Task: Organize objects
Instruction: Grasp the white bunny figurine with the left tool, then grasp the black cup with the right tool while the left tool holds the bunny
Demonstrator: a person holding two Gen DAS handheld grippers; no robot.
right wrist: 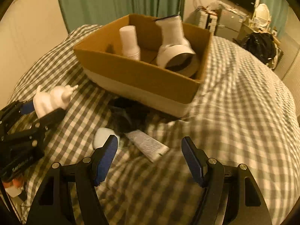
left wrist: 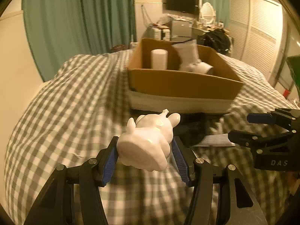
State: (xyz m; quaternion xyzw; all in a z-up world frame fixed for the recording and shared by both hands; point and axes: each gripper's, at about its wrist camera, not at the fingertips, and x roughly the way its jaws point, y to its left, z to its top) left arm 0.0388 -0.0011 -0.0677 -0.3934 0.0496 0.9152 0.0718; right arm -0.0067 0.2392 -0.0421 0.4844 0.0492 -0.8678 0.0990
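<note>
White animal figurine (left wrist: 148, 140) tipped base-first in blue claw pads above checked bed, white bottle (right wrist: 129, 42) upright in cardboard box (right wrist: 142, 75), flat tube (right wrist: 148, 145) lying on bedspread.

Sitting on the bedspread (right wrist: 234, 103): cardboard box (right wrist: 142, 76), holding bottle (right wrist: 129, 41) left of tipped container (right wrist: 174, 46); tube (right wrist: 148, 144) lying before it.

Left claw (left wrist: 144, 150) clamped on a white figurine (left wrist: 150, 140); right claw (right wrist: 150, 157) agape, empty.
</note>
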